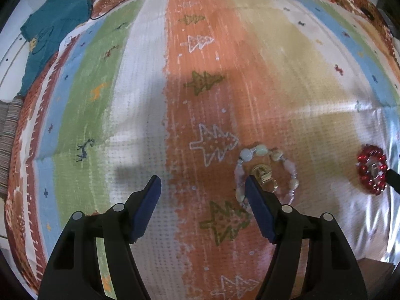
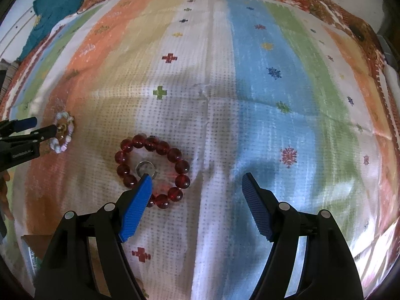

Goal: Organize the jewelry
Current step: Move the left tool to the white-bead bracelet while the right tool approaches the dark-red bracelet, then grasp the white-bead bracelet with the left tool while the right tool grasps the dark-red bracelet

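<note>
Both grippers are hanging open and empty over the striped cloth (image 2: 220, 115), the left gripper (image 1: 203, 187) lying left of the pale bracelet (image 1: 266, 172) and the right gripper (image 2: 197, 182) lying right of the red bracelet (image 2: 152, 170), each nearer its own.

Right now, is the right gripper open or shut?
Open. The right gripper has blue pads wide apart, nothing between them; the red glass-bead bracelet lies flat beside one pad.

Soft daylight, grey shadows on the striped cloth (image 1: 140, 100), glare lower right, fisheye-bent blurred edges.
</note>
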The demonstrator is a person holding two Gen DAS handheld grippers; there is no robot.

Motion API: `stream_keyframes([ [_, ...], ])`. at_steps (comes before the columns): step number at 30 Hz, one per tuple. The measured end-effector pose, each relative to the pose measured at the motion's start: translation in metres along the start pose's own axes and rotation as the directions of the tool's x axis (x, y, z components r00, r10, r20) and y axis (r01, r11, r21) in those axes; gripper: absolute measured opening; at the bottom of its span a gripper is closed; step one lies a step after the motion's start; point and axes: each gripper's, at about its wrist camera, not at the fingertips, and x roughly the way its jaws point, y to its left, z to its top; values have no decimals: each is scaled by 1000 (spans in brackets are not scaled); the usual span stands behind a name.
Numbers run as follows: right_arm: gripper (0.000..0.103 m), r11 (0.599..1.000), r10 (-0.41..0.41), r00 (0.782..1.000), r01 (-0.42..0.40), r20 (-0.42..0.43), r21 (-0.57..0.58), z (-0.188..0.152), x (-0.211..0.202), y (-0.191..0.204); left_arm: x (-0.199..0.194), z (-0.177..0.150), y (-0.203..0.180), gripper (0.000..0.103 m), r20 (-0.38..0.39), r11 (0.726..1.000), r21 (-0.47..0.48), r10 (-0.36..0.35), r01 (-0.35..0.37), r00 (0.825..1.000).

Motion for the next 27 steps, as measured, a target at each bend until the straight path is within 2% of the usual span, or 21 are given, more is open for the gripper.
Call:
stream_keyframes([
  [7,53,1000,25,999,-25,-30,-2,-1,15,2,5,-5,8,71,6,999,-26,-22,22,1000],
  [9,46,1000,14,1000,-14,-23,-4,0,15,1,5,-6,10,67,11,999,-36,-22,22,1000],
  [11,46,1000,25,999,-25,-25,1,-1,15,-1,5,-6,12,63,14,999,-47,-22,23,1000],
  [16,42,1000,8,1000,-9,-16,-23,-3,15,2,7,-7,8,61,32,1000,-20,-2,3,999],
  [19,34,999,13,1000,-13,-10,-39,-4,15,6,6,-7,6,52,40,1000,-21,-11,12,999],
  [22,26,999,11,1000,-11,-8,-42,-3,16,9,4,-5,7,31,40,999,-37,-17,18,999],
  [24,19,999,17,1000,-17,-5,-43,-1,16,9,5,-6,9,26,41,999,-44,-17,19,999],
  [27,18,999,18,1000,-18,-2,-46,-1,16,10,6,-5,16,14,43,998,-56,-19,21,999],
])
